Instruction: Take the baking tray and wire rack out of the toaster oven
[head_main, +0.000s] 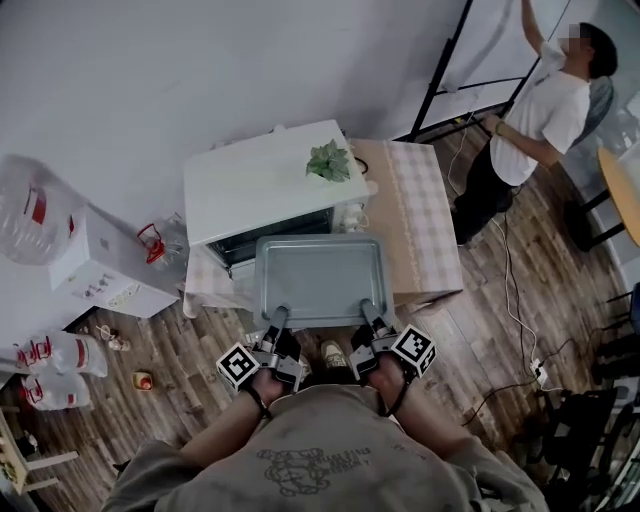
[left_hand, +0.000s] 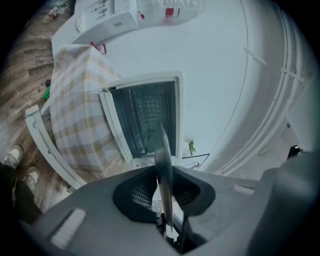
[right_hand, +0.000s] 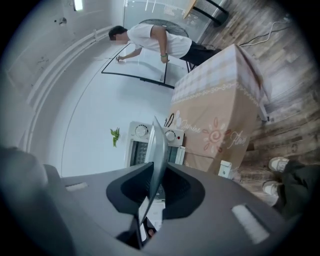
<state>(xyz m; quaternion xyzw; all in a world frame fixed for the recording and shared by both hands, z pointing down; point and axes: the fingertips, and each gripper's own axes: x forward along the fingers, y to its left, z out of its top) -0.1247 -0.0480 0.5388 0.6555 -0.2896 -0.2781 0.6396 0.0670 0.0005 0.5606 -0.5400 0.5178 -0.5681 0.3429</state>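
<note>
A grey baking tray (head_main: 322, 275) is held level in the air in front of the white toaster oven (head_main: 270, 185). My left gripper (head_main: 277, 318) is shut on the tray's near rim at the left, and my right gripper (head_main: 368, 310) is shut on the same rim at the right. In each gripper view the tray (left_hand: 164, 165) (right_hand: 156, 155) shows edge-on between the jaws. The oven's door (left_hand: 42, 142) hangs open, and its dark cavity (left_hand: 147, 117) shows a wire rack inside. The oven's knobs (right_hand: 141, 131) face me in the right gripper view.
The oven stands on a table with a checked cloth (head_main: 415, 210). A small green plant (head_main: 329, 160) sits on the oven's top. A person (head_main: 540, 120) stands at the far right by a black frame. Water jugs (head_main: 60, 365) and a white dispenser (head_main: 105, 265) stand left.
</note>
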